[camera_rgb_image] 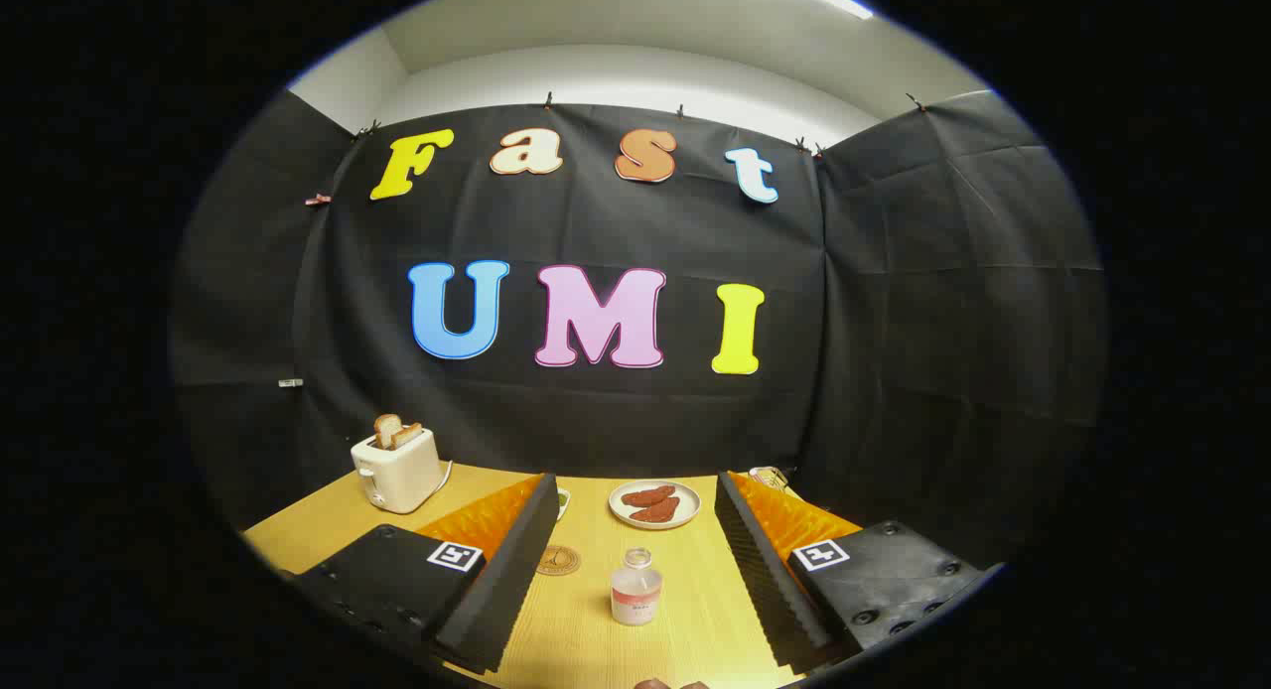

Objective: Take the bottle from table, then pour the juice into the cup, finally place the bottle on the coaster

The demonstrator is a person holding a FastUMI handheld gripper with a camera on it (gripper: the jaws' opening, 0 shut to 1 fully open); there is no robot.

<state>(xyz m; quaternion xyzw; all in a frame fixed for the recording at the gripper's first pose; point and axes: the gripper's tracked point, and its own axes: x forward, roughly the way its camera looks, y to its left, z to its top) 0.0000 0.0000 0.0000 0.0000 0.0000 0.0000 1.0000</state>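
— Bottle first: where is it?

— Upright on the wooden worktop, between the two fingers of the claw but touching neither. It is a small clear bottle with a pale band around its lower half; I cannot tell whether a cap is on it.

— And the claw itself?

— Spread wide, one finger to either side of the bottle with bare worktop showing in the gaps. Nothing is pinched.

— Coaster?

— A round brown coaster lies flat just beside the left finger's inner edge, a little beyond the bottle and to its left.

— What about the cup?

— A small greenish rim peeks out by the left finger's tip, further back than the coaster. It may be the cup, but too much is hidden to say for sure.

— Anything else out there?

— A white plate with two reddish-brown pieces of food sits beyond the bottle. A cream toaster with bread slices sticking up stands at the far left, near the black cloth wall.
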